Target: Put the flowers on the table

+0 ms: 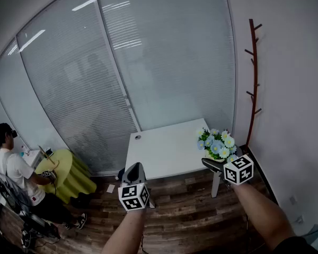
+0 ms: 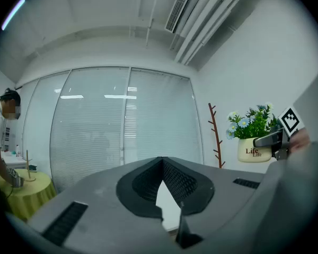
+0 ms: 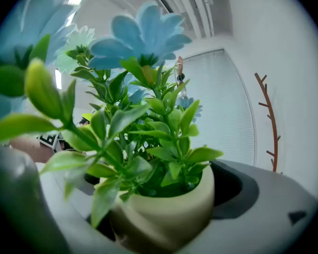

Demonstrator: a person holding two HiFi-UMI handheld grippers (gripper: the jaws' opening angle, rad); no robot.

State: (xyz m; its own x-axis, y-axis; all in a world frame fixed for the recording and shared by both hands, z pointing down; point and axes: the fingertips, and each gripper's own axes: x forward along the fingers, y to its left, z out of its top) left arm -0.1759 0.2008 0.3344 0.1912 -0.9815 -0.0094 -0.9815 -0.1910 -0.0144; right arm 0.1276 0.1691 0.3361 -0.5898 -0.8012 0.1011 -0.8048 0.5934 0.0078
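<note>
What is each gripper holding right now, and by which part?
The right gripper grips the flower pot by its cream body; the left gripper is shut and empty.

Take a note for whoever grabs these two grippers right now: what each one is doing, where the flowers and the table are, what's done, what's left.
Left gripper: jaws together, nothing in them, held level short of the table.
Right gripper: jaws clamped on the cream flower pot, upright, by the table's right front corner.
Done: pot is in the grip.
Left: set it on the tabletop, open the jaws, back away.
</note>
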